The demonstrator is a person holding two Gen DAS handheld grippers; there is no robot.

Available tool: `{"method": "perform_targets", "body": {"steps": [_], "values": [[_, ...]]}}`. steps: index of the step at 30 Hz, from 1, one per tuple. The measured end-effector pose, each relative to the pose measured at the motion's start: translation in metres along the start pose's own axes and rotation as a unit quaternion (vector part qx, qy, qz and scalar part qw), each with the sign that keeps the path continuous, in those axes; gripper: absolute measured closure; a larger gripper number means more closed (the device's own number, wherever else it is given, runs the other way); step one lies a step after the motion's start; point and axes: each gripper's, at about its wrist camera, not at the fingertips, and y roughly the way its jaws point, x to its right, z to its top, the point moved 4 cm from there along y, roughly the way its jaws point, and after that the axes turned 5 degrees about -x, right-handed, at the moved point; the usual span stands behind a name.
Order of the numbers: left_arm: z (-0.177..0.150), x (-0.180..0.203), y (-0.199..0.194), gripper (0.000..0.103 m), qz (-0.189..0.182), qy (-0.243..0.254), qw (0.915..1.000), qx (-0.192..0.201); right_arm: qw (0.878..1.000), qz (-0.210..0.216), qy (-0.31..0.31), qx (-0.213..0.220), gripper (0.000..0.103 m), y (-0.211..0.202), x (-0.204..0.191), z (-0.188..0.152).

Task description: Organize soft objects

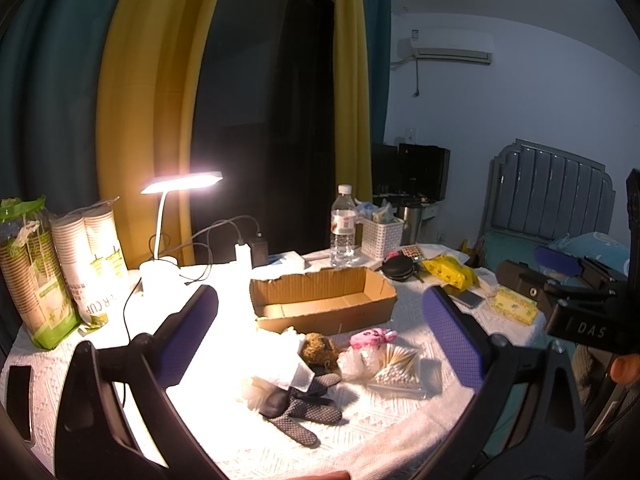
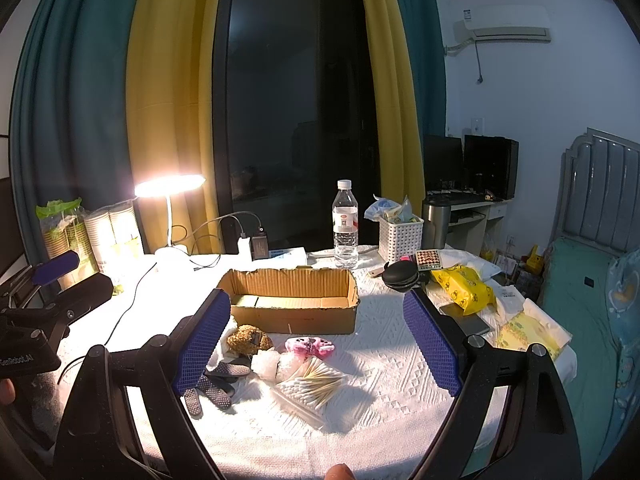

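Note:
An open cardboard box (image 1: 324,300) (image 2: 294,300) sits mid-table. In front of it lie a brown plush (image 1: 319,350) (image 2: 248,338), a pink plush (image 1: 372,338) (image 2: 310,346), grey dotted socks (image 1: 302,408) (image 2: 214,384), a white tissue (image 1: 280,356), crinkled plastic (image 1: 356,360) (image 2: 270,362) and a box of cotton swabs (image 1: 398,368) (image 2: 312,382). My left gripper (image 1: 320,328) is open and empty above the pile. My right gripper (image 2: 316,340) is open and empty, also over the pile. Each gripper shows at the edge of the other's view, the right in the left wrist view (image 1: 576,300).
A lit desk lamp (image 1: 180,182) (image 2: 170,186), paper cup sleeves (image 1: 84,256), charger cables and a water bottle (image 1: 343,228) (image 2: 345,224) stand behind the box. A white basket (image 2: 400,236), black case (image 2: 400,274), yellow packet (image 2: 464,284) and phone (image 2: 466,320) lie right.

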Motion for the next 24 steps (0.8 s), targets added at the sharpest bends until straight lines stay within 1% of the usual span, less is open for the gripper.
{"method": "perform_targets", "body": {"steps": [17,21,24], "values": [[-0.002,-0.001,0.001,0.001,0.002,0.002,1.0,-0.003,1.0,0.001,0.001,-0.003,0.013,0.003,0.0,-0.002],[-0.008,-0.004,0.01,0.001,0.006,0.002,0.9999,-0.012,1.0,0.003,0.004,-0.011,0.013,0.009,0.0,-0.009],[-0.014,-0.007,0.023,0.001,0.011,0.001,0.9995,-0.03,1.0,0.007,0.008,-0.024,0.013,0.018,0.002,-0.014]]}}
